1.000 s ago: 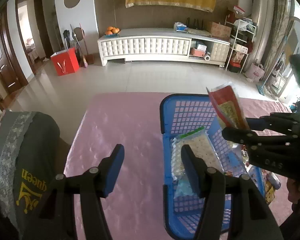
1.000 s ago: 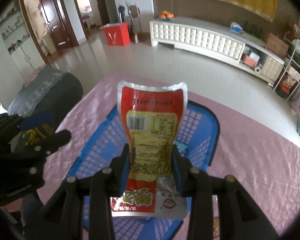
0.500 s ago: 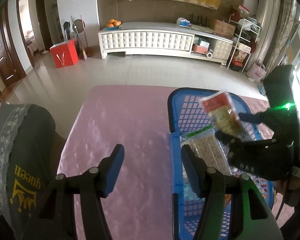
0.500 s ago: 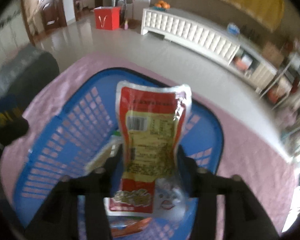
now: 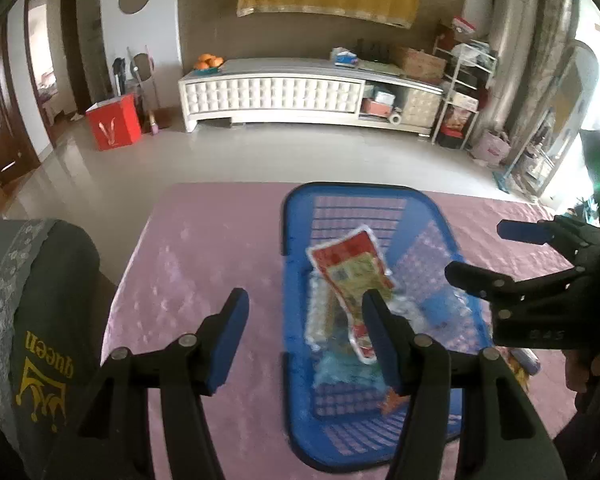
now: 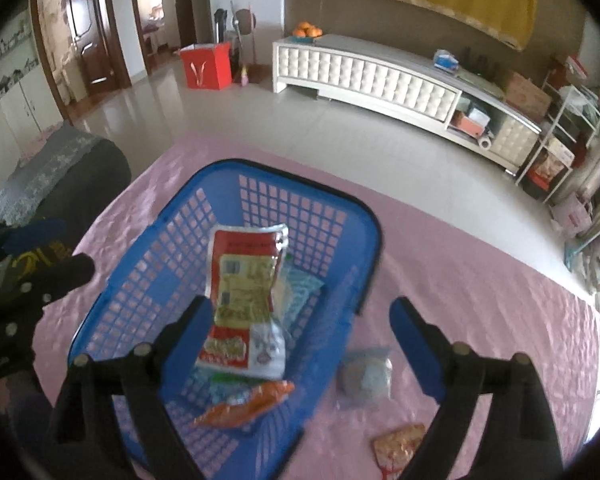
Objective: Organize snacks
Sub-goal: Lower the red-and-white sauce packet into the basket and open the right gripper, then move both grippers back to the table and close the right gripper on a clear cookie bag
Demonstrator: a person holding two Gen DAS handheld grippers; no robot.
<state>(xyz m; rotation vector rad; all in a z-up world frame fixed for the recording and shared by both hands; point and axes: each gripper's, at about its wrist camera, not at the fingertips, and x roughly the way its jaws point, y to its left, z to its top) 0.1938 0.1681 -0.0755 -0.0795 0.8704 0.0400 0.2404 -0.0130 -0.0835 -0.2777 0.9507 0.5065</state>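
Looking along the left gripper (image 5: pixel 304 340), its jaws stand half-spread and empty over the pink tablecloth (image 5: pixel 204 248) beside the blue basket (image 5: pixel 364 190), where the red snack packet (image 5: pixel 350 266) now lies on other packets, no longer pinched aloft as it was a second ago. Through the right wrist view, the right gripper (image 6: pixel 304 336) is opening wide with nothing between its pads, an orange packet (image 6: pixel 248 404) also lies in the basket, and a pale pouch (image 6: pixel 366 376) and a red-gold packet (image 6: pixel 398 444) wait on the cloth, so I judge sorting partly done.
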